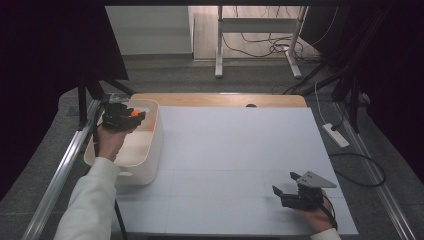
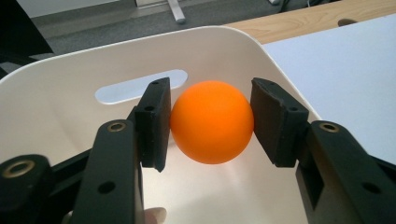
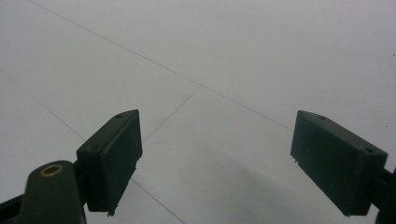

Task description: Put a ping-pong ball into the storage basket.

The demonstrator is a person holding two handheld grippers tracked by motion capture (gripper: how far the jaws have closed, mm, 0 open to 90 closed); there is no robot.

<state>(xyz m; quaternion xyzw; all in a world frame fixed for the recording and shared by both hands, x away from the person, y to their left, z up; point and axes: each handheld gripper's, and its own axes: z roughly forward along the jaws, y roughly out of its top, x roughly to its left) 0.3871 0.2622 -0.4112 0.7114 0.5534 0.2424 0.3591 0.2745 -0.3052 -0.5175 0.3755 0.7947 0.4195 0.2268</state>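
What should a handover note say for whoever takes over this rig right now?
Left gripper: jaws shut on the round orange ball, held above the inside of the white plastic bin at the table's left edge.
Right gripper: jaws open, holding nothing, low over the white table sheet at the near right.
Done: ball picked up and brought over the bin.
Left: probably open the left jaws so the ball drops in, then draw the hand back. The bin floor that shows looks bare.
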